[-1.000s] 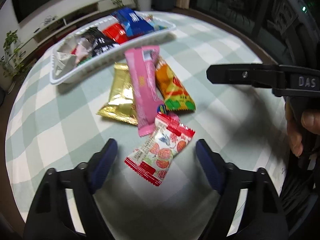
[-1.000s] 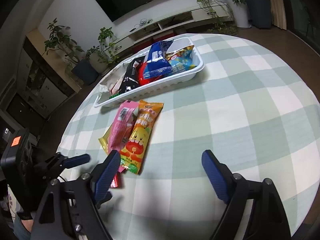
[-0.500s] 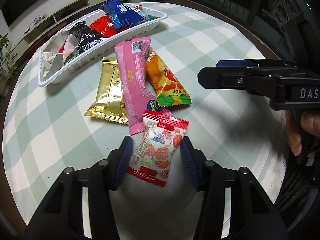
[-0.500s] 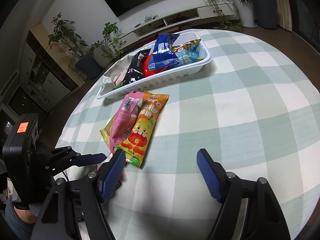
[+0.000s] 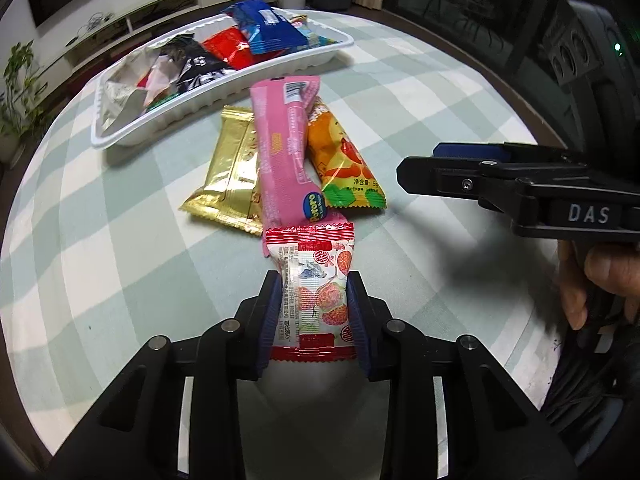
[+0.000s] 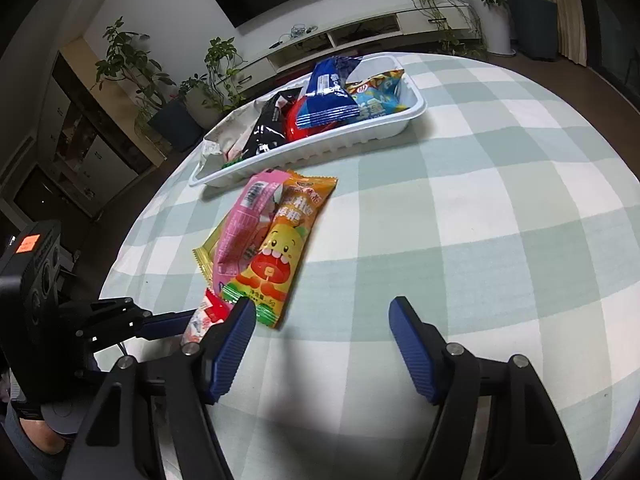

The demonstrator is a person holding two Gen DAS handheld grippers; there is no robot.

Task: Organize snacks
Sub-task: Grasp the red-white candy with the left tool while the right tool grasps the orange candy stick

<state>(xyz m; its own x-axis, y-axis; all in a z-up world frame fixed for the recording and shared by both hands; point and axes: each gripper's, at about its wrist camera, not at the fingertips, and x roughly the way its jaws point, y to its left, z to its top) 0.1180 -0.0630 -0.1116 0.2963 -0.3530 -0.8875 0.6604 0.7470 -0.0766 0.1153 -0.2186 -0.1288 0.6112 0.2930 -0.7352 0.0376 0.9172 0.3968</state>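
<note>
Left wrist view showed the round table under a green-and-white checked cloth, its curved edge running close on the left and far right; bare cloth lay open to the left of the snacks and between them and the right gripper. Ahead, a white tray full of packets stood near the far edge; between it and the left gripper lay a gold packet, a pink bar partly over it, and an orange packet just beside the pink one, all pointing roughly toward the tray. The left gripper's jaws were clamped on a red-and-white candy packet, its long axis running straight ahead, its far end touching or overlapping the pink bar's near end. Right wrist view showed the right gripper spread wide and holding nothing, above bare cloth just right of the orange packet.
</note>
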